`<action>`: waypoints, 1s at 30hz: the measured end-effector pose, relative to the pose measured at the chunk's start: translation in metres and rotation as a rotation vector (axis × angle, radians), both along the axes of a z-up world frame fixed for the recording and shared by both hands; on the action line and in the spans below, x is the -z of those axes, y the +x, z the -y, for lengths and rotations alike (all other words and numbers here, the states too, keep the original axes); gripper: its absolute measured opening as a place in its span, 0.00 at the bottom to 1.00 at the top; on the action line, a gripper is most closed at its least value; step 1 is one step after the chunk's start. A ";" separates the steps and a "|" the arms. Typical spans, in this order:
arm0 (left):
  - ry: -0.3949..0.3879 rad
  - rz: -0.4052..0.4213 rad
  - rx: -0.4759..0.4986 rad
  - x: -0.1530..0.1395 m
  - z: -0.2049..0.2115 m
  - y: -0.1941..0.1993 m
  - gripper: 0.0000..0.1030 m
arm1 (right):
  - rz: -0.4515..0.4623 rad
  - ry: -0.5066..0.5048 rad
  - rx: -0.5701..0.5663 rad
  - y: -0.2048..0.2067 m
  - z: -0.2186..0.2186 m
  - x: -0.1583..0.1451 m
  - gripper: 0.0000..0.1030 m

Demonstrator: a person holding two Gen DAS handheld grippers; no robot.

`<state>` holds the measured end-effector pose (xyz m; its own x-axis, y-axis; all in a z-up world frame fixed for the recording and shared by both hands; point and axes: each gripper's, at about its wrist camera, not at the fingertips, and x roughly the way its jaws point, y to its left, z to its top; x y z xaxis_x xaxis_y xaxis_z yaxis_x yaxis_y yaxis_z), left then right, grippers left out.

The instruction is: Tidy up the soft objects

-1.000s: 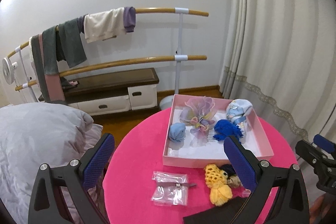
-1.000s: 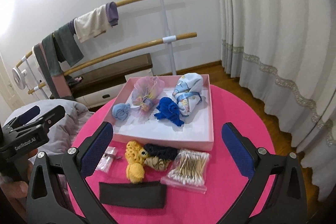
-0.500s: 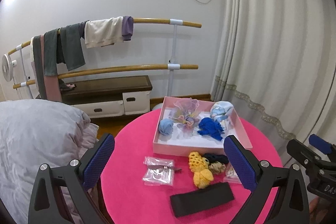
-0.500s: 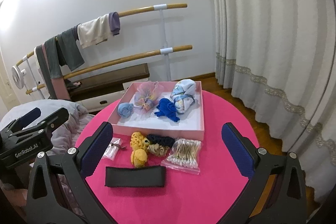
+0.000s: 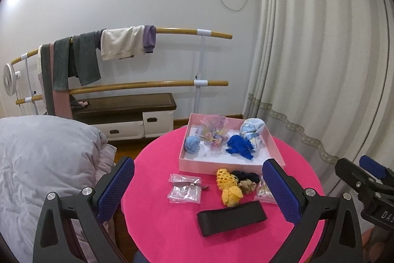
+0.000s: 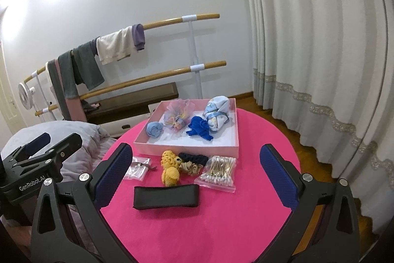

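- Your left gripper (image 5: pixel 198 185) is released, jaws spread wide and holding nothing; it hangs above the near edge of the pink table (image 5: pixel 157 223).
- Your right gripper (image 6: pixel 195 178) is released too, wide apart and empty, over the same table.
- The pink box (image 6: pixel 187 148) sits at the far side of the table. A light blue scrunchie (image 6: pixel 154 129), a pastel tulle bow (image 6: pixel 177 115), a dark blue knit piece (image 6: pixel 200 130) and a patterned cloth bundle (image 6: pixel 218 112) already lie inside it.
- The soft things not yet sorted lie just in front of the box: a yellow crochet piece (image 6: pixel 169 168), a dark scrunchie (image 6: pixel 193 158) and a tan scrunchie (image 6: pixel 190 168) touching one another, and a black headband (image 6: pixel 166 196) nearer to you.
- A bag of cotton swabs (image 6: pixel 219 173) and a small bag with a metal clip (image 6: pixel 138 168) lie at either side of that cluster; these look like no part of the soft lot.
- Expect all of them to be very light and limp. The crochet piece will likely squash and sag, so pinch it across its thick middle, not at a loose edge.
- The scrunchies touch each other; pinching one by its outer side looks the surest way not to drag its neighbour.
- The headband lies flat and will probably droop at both ends; take it at the centre of its length.
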<state>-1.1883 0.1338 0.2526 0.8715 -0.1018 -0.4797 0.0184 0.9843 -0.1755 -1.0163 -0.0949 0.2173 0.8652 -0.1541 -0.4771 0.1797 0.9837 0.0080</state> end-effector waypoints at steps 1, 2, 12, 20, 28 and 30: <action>0.005 0.004 0.000 0.000 0.002 -0.002 1.00 | 0.002 -0.004 -0.001 -0.001 -0.001 0.000 1.00; 0.009 0.005 -0.002 0.000 0.005 -0.004 1.00 | 0.004 -0.007 -0.002 -0.002 -0.002 0.000 1.00; -0.001 -0.016 -0.034 0.003 0.011 -0.008 1.00 | 0.009 -0.005 -0.005 -0.007 -0.001 0.000 1.00; -0.006 -0.038 -0.045 0.007 0.010 -0.003 1.00 | -0.003 0.007 0.000 -0.003 0.002 0.003 1.00; -0.004 -0.068 -0.047 0.014 0.012 0.005 1.00 | -0.021 0.012 0.005 0.004 0.006 0.009 1.00; -0.004 -0.074 -0.048 0.016 0.011 0.006 1.00 | -0.025 0.011 0.008 0.006 0.008 0.010 1.00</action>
